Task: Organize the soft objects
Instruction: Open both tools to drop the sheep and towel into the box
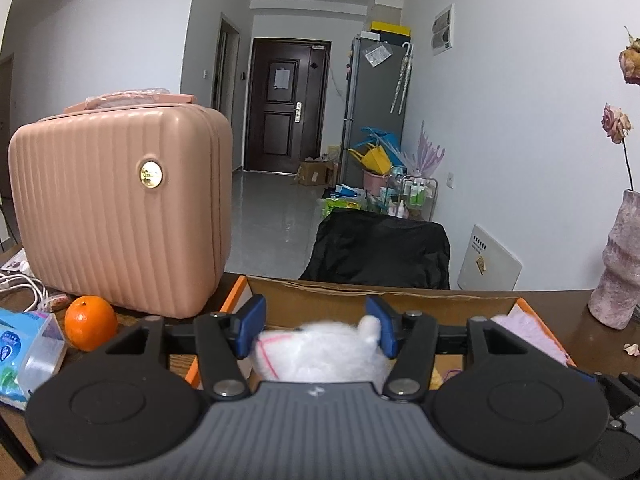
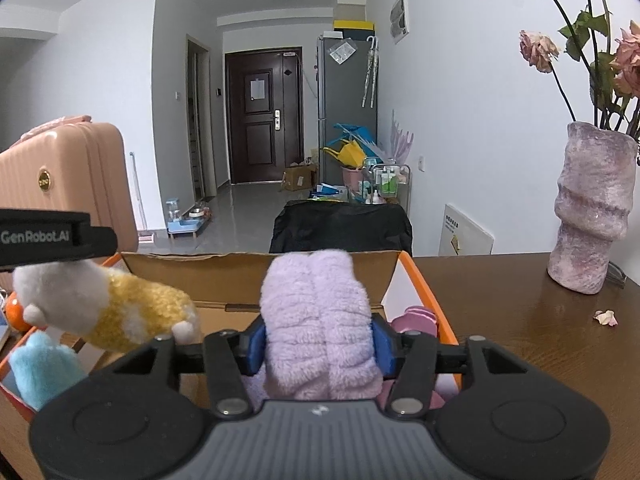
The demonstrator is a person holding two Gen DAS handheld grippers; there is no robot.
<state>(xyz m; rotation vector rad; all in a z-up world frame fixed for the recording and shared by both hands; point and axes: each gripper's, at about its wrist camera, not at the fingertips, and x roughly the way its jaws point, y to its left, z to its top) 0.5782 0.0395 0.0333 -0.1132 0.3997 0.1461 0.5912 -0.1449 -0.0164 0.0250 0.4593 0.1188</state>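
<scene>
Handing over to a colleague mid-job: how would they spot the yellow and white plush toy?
Find the orange-edged cardboard box on the brown wooden table. At its left end, the yellow and white plush toy hangs over the box. Beside the fluffy lilac cloth and pale blue plush, only it is two-coloured.

Soft, even indoor light fills both views, with a pale sheen on the floor [image 1: 276,216] by the door. Fisheye bending curves the walls and blackens the corners. The nearest gripper bodies look slightly soft; shadows stay faint.
</scene>
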